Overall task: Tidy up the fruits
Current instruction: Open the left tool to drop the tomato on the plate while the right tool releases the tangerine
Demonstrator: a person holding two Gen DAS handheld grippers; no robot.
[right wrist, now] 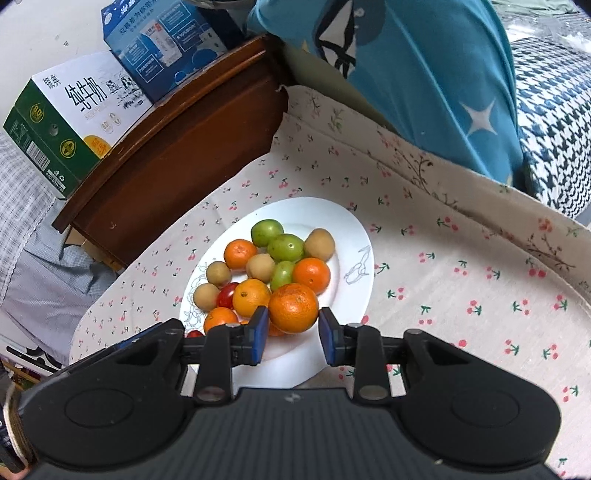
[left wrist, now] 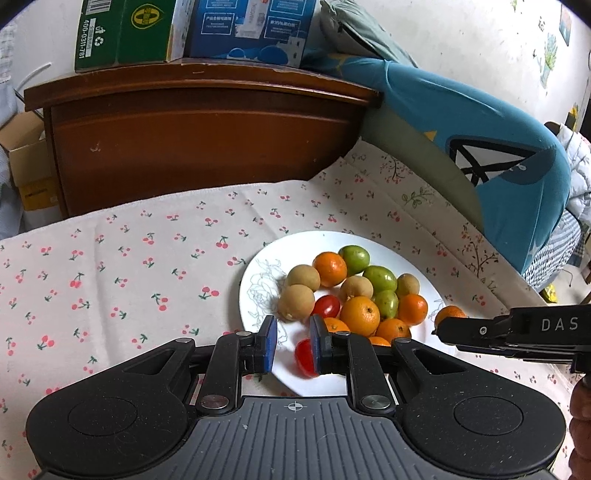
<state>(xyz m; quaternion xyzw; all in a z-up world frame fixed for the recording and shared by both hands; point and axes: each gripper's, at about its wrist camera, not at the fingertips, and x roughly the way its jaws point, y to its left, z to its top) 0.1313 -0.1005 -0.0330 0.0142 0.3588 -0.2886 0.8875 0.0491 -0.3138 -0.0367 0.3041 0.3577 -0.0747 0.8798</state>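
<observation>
A white plate (left wrist: 255,291) (right wrist: 351,236) on the cherry-print cloth holds several small oranges, green fruits, tan longans and a cherry tomato (left wrist: 327,305). My left gripper (left wrist: 293,328) hangs over the plate's near edge, open. A second red cherry tomato (left wrist: 304,357) lies low against the right pad, with bare plate between it and the left pad. My right gripper (right wrist: 293,317) is shut on a small orange (right wrist: 293,308) at its fingertips. In the left wrist view the right gripper (left wrist: 441,326) carries this orange (left wrist: 451,314) just past the plate's right rim.
A dark wooden headboard (left wrist: 207,140) stands behind the cloth, with a green and a blue carton (left wrist: 251,29) on top. A blue pillow (left wrist: 480,140) leans at the right. The cherry-print cloth (left wrist: 110,277) spreads to the left of the plate.
</observation>
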